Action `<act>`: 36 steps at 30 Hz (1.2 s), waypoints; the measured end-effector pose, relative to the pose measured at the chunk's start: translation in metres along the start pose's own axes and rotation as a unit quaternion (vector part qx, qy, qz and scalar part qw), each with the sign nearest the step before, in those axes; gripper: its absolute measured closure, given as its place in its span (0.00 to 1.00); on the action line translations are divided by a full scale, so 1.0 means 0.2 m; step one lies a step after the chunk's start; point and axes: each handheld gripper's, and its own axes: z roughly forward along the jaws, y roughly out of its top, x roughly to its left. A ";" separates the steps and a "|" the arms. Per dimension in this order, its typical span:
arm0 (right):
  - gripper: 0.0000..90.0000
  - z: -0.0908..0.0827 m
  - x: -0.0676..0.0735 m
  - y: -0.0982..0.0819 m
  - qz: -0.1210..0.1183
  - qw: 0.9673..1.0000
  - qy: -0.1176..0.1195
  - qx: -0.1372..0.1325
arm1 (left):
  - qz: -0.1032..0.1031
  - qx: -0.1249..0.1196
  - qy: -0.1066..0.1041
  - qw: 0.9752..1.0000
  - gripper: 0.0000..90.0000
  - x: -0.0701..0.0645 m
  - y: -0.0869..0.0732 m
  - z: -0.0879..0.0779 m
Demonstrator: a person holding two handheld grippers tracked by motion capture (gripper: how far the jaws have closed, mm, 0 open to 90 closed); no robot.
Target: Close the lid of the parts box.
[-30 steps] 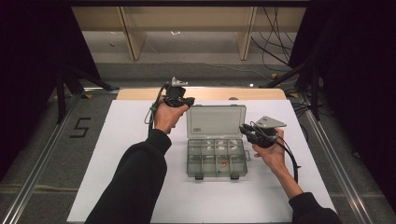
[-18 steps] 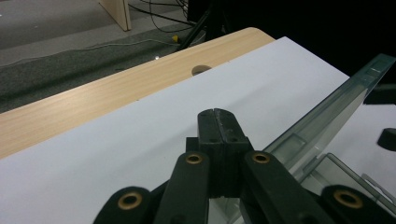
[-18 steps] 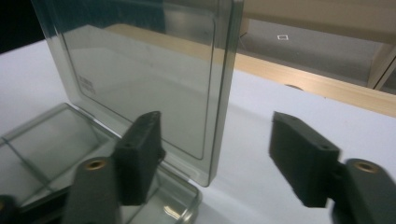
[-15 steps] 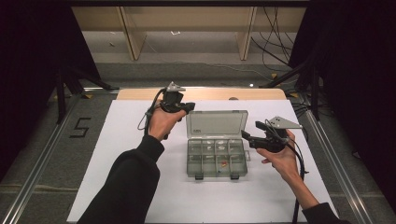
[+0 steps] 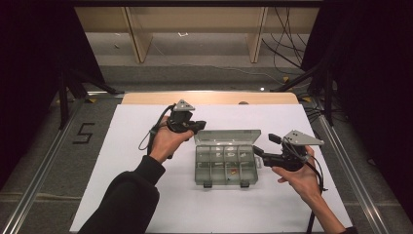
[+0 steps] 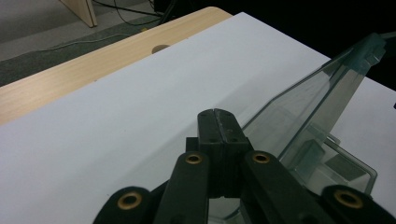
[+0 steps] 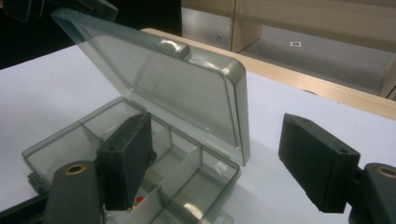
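Both tongs are held over the white sheet (image 5: pixel 122 195) on the table (image 5: pixel 209 97), either side of a clear compartment box (image 5: pixel 225 165). Left gripper (image 5: pixel 197 126) is seen with jaws pressed together, nothing visibly between them, tips just beside the raised lid's left rear corner; contact cannot be confirmed. Right gripper (image 5: pixel 263 146) is spread wide, jaws apart with the box's right end in the gap, as seen in the right gripper view, one jaw over the tray, the other outside it; nothing pinched. Box is placed mid-sheet between the two hands, base flat, lid (image 7: pixel 173 79) open and tilted back, roughly upright on its rear hinge. Tray is divided into small compartments; most look empty or hold pale bits too small to identify. Small red-orange item (image 5: pixel 234 171) is seen in a front-row compartment, with another speck near the front wall, unclear. Step judged in hand: lid being propped or pushed by the left tongs while the right lines up at the box's right side, either to steady the base or to reach contents. Next move is judged to call for the right jaws to be lowered and closed carefully on the target, with the lid kept from dropping.
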 end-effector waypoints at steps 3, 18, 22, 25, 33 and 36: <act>0.30 -0.03 0.02 0.00 0.007 1.000 0.009 -0.001 | 0.002 0.000 -0.007 1.000 1.00 -0.02 -0.02 -0.01; 0.29 -0.12 0.08 0.01 -0.006 1.000 0.020 -0.013 | 0.009 -0.009 -0.025 1.000 1.00 -0.11 -0.17 -0.06; 0.30 -0.13 0.08 0.01 -0.009 1.000 0.023 -0.013 | 0.012 -0.011 -0.033 0.999 1.00 -0.13 -0.21 -0.07; 0.30 -0.13 0.09 0.01 -0.007 1.000 0.023 -0.014 | 0.016 -0.007 -0.032 0.999 1.00 -0.15 -0.24 -0.08; 0.26 -0.11 0.10 0.00 -0.009 0.999 0.035 -0.017 | 0.015 -0.010 -0.037 0.999 1.00 -0.18 -0.33 -0.08; 0.28 -0.11 0.10 0.00 -0.010 0.999 0.040 -0.015 | 0.014 -0.010 -0.039 0.999 1.00 -0.18 -0.35 -0.08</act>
